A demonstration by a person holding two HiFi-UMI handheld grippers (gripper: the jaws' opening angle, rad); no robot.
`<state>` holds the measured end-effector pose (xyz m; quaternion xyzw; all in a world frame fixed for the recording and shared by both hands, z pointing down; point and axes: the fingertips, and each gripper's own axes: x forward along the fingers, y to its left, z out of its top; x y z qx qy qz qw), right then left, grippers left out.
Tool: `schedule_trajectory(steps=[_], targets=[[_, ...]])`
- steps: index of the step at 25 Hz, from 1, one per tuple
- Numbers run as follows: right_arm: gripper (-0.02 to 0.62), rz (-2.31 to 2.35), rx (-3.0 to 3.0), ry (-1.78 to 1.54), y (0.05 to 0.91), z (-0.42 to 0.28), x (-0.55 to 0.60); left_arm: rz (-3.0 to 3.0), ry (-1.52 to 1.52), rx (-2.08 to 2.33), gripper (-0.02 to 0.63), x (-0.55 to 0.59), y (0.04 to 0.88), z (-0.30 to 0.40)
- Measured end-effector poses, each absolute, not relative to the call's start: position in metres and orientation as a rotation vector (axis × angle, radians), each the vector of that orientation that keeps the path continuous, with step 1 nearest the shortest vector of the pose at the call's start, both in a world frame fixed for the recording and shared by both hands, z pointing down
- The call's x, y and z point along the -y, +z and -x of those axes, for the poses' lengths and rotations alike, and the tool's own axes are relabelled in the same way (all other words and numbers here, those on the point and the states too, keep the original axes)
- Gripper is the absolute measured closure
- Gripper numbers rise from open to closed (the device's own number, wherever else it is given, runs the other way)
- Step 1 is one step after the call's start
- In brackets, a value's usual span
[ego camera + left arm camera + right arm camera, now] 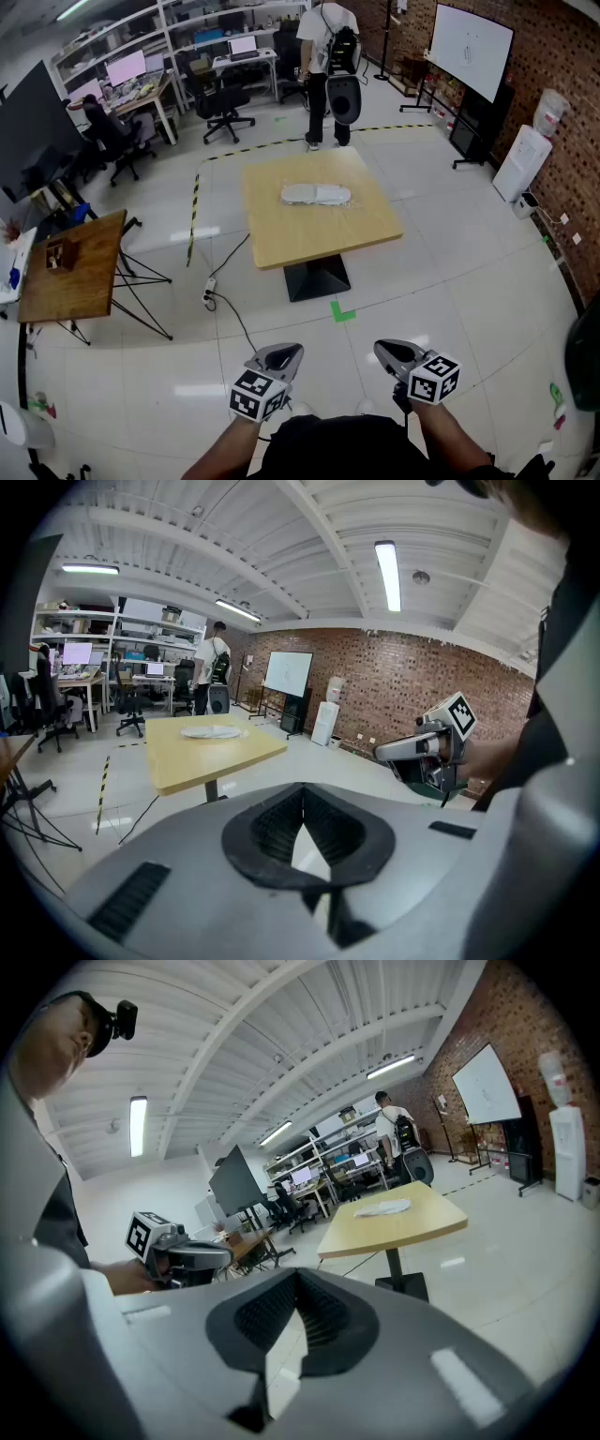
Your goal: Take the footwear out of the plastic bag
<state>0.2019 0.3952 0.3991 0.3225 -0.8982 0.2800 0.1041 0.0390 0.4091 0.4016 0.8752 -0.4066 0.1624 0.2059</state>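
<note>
A clear plastic bag with a pale shoe inside (317, 195) lies flat on the far half of a square wooden table (319, 234); it also shows small as the bag (211, 731) and the bag (384, 1207) in the gripper views. My left gripper (286, 353) and right gripper (389, 352) are held low near my body, well short of the table, both shut and empty. In the left gripper view the right gripper (417, 749) appears at the right; in the right gripper view the left gripper (187, 1255) appears at the left.
A person with a backpack (328, 56) stands beyond the table. A smaller wooden table (75, 267) stands at left, with a cable and power strip (210, 295) on the floor. Office chairs and desks (220, 98) line the back; a whiteboard (472, 47) and water dispenser (525, 159) at right.
</note>
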Motion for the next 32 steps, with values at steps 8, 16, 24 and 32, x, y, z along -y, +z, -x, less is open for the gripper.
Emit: schedule_trajectory(steps=[8, 16, 24, 32], targets=[[0.594, -0.966, 2.647, 0.807, 0.404, -0.166, -0.389, -2.433, 0.459, 1.148, 0.598, -0.409, 0.410, 0.006], [0.594, -0.950, 2.581, 0.856, 0.422, -0.152, -0.381, -2.363, 0.442, 1.125, 0.598, -0.396, 0.435, 0.023], [0.594, -0.913, 2.594, 0.881, 0.431, -0.148, -0.325, -2.334, 0.445, 1.148, 0.598, -0.345, 0.442, 0.021], [0.594, -0.841, 2.672, 0.885, 0.428, -0.151, -0.219, -2.325, 0.507, 1.231, 0.598, -0.249, 0.431, 0.015]])
